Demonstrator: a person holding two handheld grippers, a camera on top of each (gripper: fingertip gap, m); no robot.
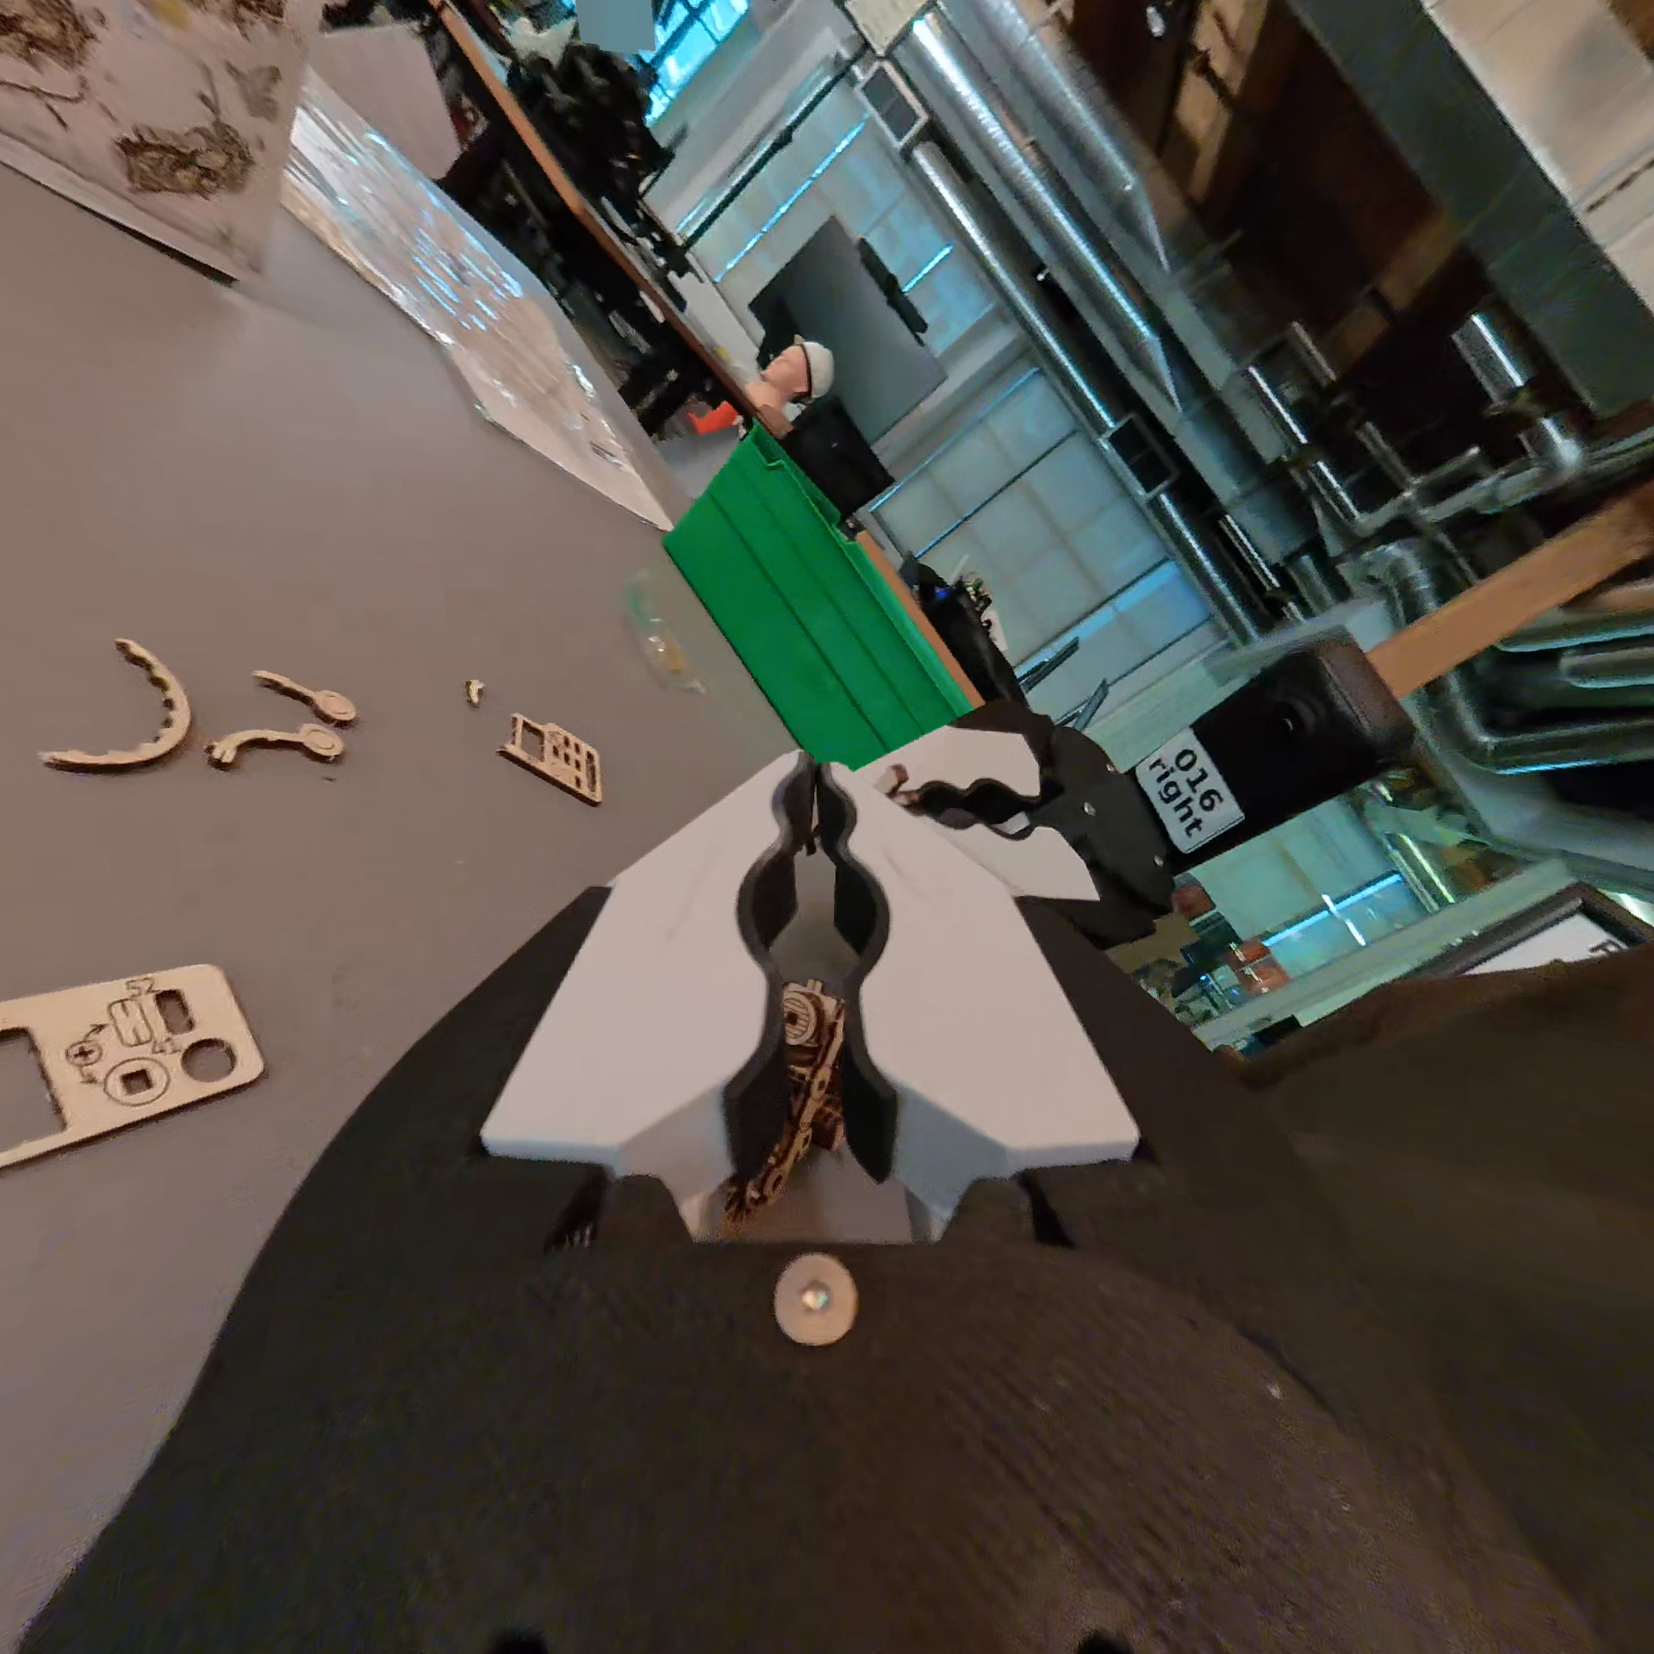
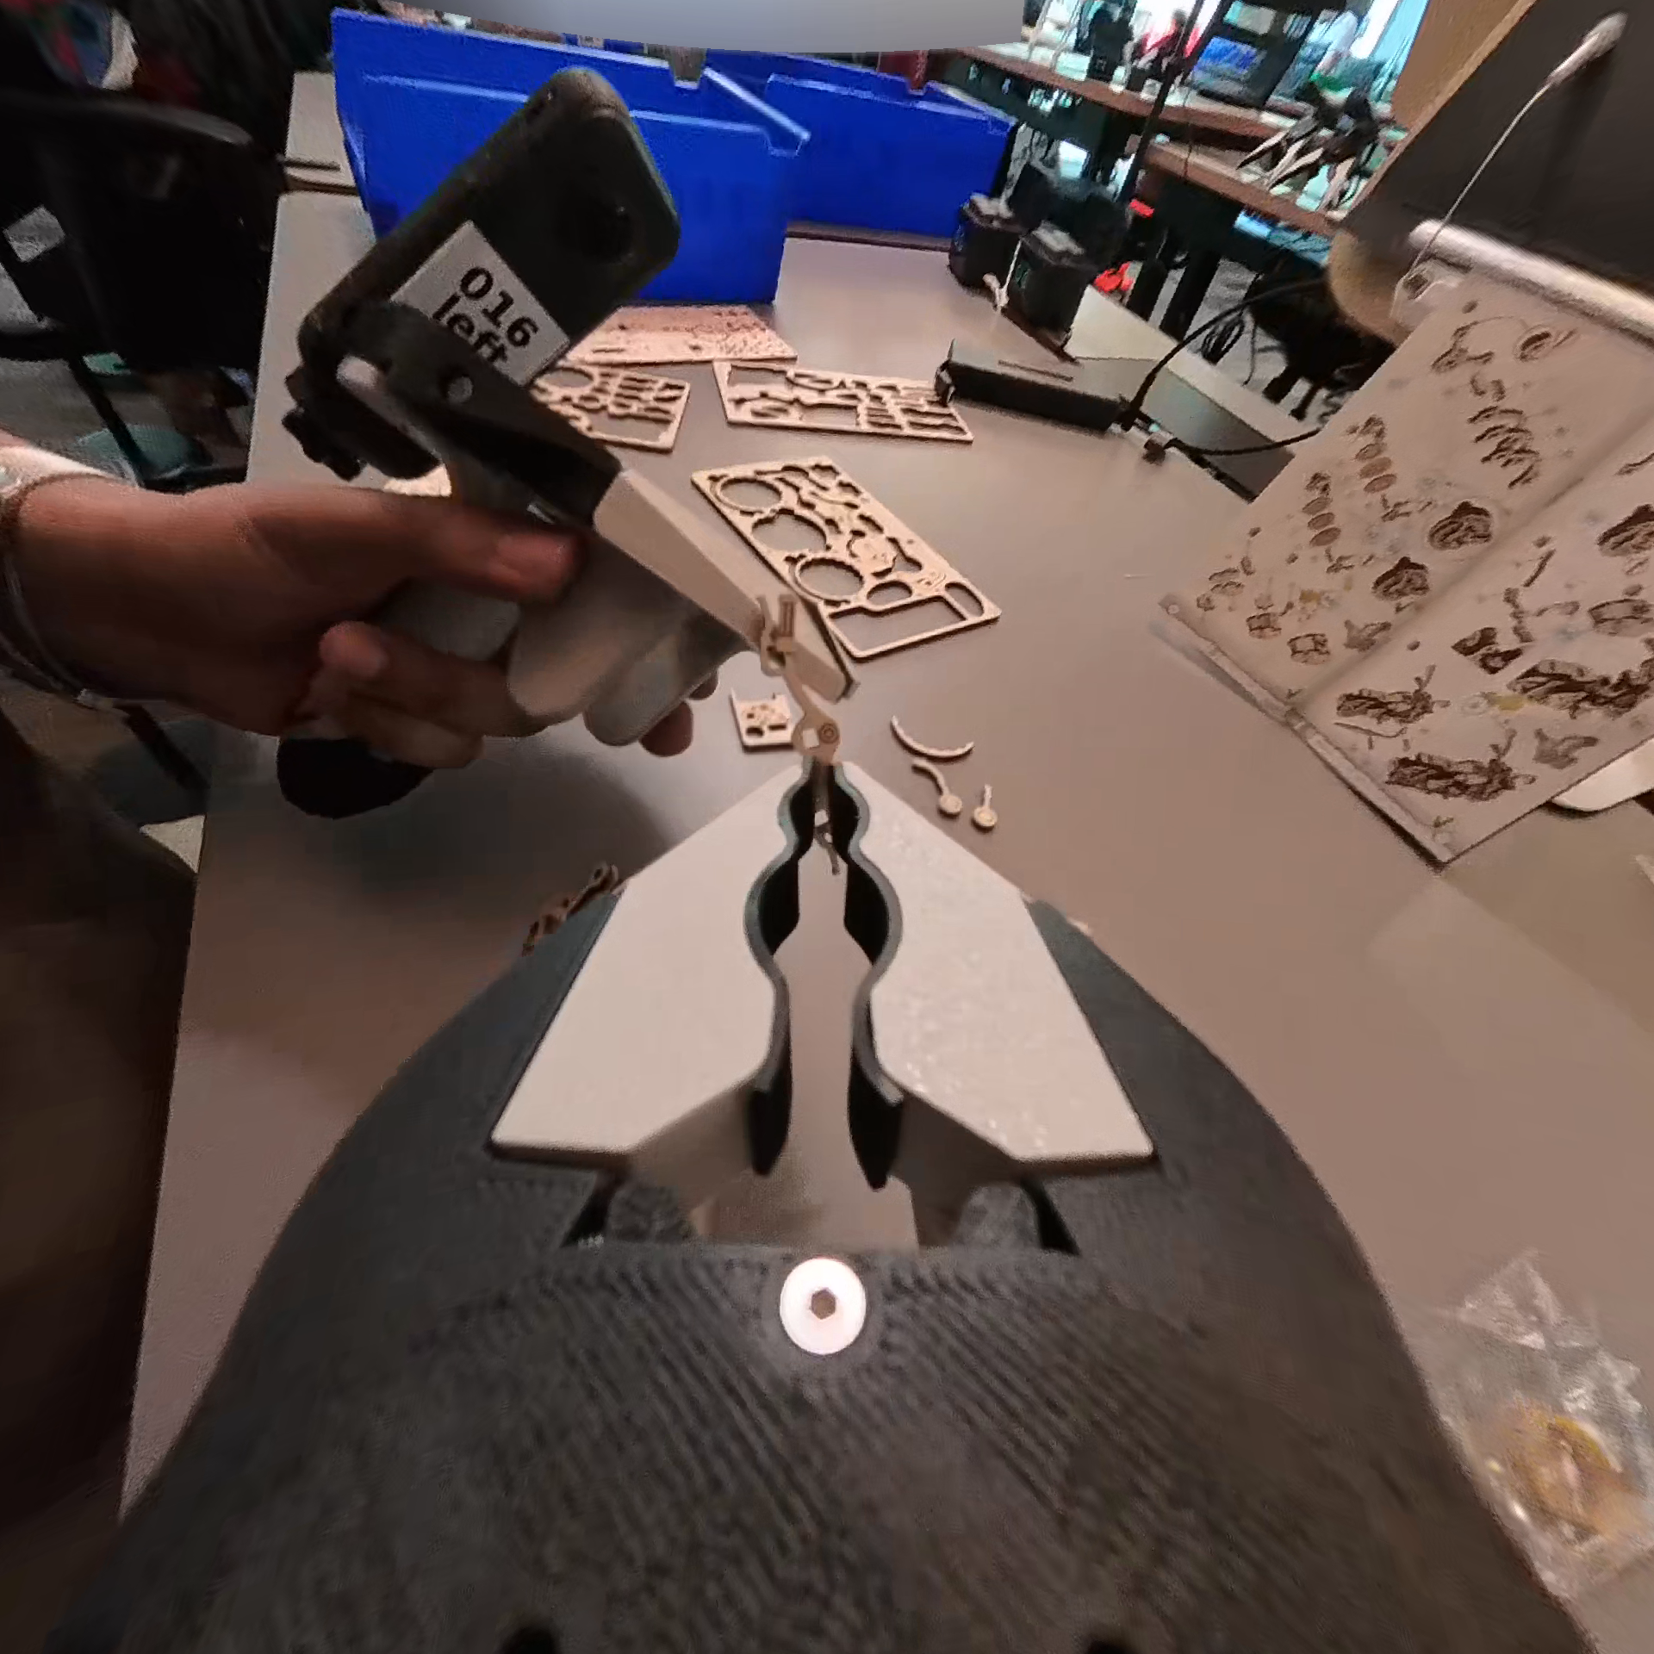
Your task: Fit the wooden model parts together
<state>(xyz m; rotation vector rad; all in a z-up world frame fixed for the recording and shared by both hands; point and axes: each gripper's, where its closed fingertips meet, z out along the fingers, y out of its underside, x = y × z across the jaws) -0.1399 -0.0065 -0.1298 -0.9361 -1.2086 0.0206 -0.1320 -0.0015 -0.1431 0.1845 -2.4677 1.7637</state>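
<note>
Left gripper (image 2: 801, 658) clamped wooden assembly (image 2: 792, 644); right gripper (image 2: 823, 788) pinched thin rod (image 2: 828, 837), joining underway. Loose pieces (image 2: 949, 761) remained on table (image 2: 1163, 895).

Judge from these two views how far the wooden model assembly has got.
Done: several sheets lie punched out. In hand: the left tool grips a small wooden assembly, and the right tool pinches a thin part at its lower end. Left: the curved piece, two levers and a small panel lie unused.

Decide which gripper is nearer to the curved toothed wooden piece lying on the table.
Right, though only slightly. The right gripper hangs just beside the curved toothed piece, while the left gripper is raised above and behind it.
</note>
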